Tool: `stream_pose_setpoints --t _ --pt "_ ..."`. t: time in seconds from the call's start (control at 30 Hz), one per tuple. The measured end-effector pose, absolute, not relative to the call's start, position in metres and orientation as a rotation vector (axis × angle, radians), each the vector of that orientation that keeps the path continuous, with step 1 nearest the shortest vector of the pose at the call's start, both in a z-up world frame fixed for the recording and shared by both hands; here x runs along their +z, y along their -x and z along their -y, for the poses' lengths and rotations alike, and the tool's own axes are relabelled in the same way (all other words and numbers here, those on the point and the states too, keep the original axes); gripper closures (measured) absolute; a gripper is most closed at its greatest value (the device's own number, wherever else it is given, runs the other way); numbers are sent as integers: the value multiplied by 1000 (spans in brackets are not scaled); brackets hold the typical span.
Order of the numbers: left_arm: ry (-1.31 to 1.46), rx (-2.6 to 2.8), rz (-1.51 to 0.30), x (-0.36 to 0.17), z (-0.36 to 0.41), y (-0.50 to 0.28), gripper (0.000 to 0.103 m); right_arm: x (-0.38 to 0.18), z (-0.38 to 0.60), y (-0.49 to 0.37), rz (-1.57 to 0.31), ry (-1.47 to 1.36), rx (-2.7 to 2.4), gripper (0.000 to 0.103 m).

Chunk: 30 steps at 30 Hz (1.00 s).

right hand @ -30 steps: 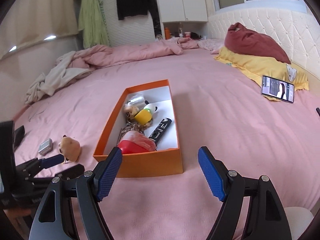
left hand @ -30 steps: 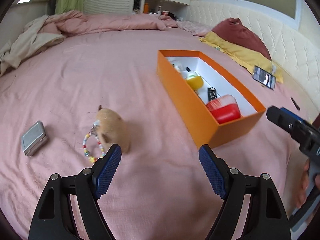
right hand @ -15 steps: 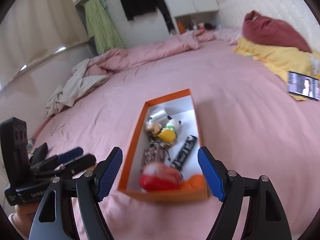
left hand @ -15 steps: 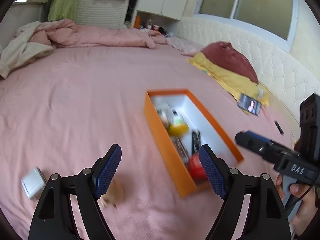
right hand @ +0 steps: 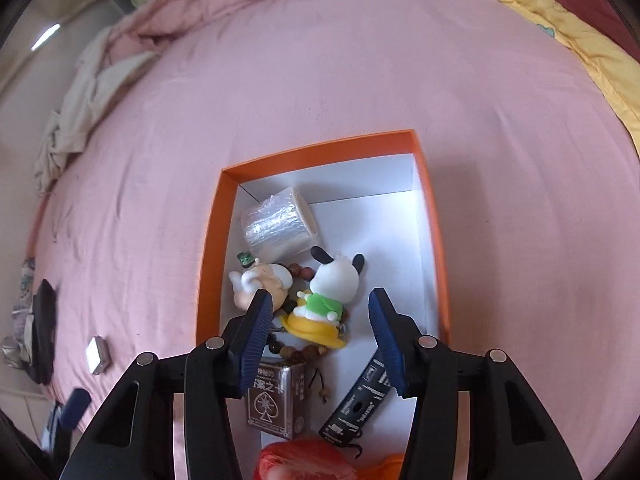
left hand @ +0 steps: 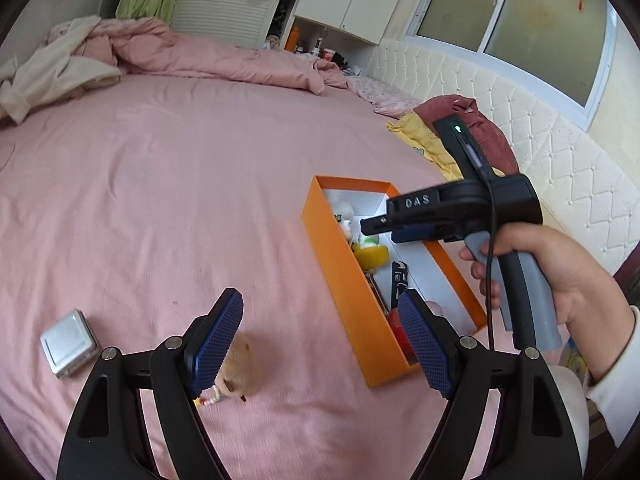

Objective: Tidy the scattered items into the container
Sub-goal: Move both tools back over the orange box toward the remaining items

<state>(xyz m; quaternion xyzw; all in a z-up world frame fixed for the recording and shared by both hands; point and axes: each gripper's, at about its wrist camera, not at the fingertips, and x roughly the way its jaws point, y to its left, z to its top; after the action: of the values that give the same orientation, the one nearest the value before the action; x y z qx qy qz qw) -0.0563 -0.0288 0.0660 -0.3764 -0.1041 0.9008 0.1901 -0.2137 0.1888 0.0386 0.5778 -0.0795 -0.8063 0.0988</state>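
An orange box with a white inside lies on the pink bed; it also shows in the right wrist view. It holds a tape roll, a dog figure, a card pack and a black bar. A tan hamster plush with a bead ring lies on the bed beside my left gripper's left pad. A silver case lies further left. My left gripper is open and empty. My right gripper is open and empty, over the box.
Rumpled pink and cream bedding lies at the far side. Red and yellow pillows rest against the padded headboard. The right hand-held gripper body hangs over the box in the left wrist view.
My right gripper has moved over the box and now looks down into it. My left gripper has dropped back toward the hamster plush.
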Motion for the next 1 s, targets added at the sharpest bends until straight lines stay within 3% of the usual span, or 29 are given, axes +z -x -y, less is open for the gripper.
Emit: stream_pose_setpoints --t 0.13,0.53,0.57,0.6,0.73,0.8,1.0 --pt "1054 2525 326 64 34 56 23 33 -181 221 173 -1790 -2366 53" --pt "1070 2491 457 57 47 51 23 15 -143 213 -433 -1871 -2328 53" --pt "1073 2489 461 57 48 52 23 15 -142 212 -462 -1871 -2318 56" --pt "1076 2488 470 57 49 52 23 17 -141 210 -485 -1864 -2311 65" --pt "1068 2488 489 58 53 51 23 36 -152 208 -362 -1804 -2292 66" --pt "1067 2486 488 60 52 52 23 53 -159 202 -323 -1724 -2329 74" --pt "1106 2466 384 64 31 70 23 105 -208 166 11 -1434 -2412 77"
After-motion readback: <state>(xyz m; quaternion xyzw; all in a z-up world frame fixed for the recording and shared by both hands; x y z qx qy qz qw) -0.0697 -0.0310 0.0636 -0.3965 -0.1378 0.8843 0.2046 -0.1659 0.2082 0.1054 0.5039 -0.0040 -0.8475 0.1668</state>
